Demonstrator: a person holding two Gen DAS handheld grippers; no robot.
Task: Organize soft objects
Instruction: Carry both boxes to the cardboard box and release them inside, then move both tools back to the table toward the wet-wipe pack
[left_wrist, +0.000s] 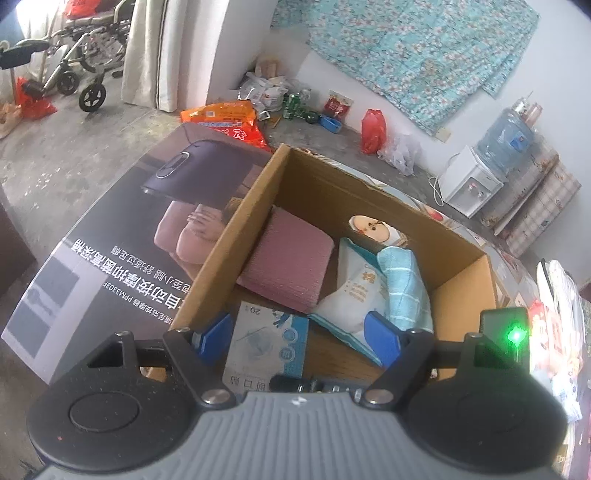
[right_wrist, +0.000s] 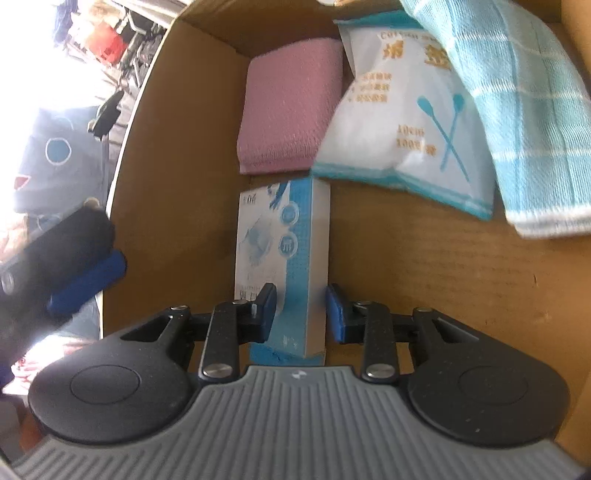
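An open cardboard box (left_wrist: 258, 206) holds a folded pink towel (left_wrist: 288, 258), a white cotton-swab bag (left_wrist: 354, 295), a rolled teal checked towel (left_wrist: 404, 284) and a small blue-white carton (left_wrist: 266, 343). My left gripper (left_wrist: 299, 339) hovers open and empty over the box's near edge. In the right wrist view, my right gripper (right_wrist: 300, 314) is inside the box, its jaws around the near end of the carton (right_wrist: 284, 258), which lies on the box floor; the pads look slightly apart from it. The pink towel (right_wrist: 291, 107), swab bag (right_wrist: 410, 118) and teal towel (right_wrist: 517, 110) lie beyond.
A large printed product box (left_wrist: 122, 236) lies left of the cardboard box. Bags and litter sit on the concrete floor by the wall. A water dispenser (left_wrist: 476, 177) stands at right and a wheelchair (left_wrist: 85, 55) at far left. The left gripper's finger (right_wrist: 88, 284) shows at the box's left wall (right_wrist: 155, 184).
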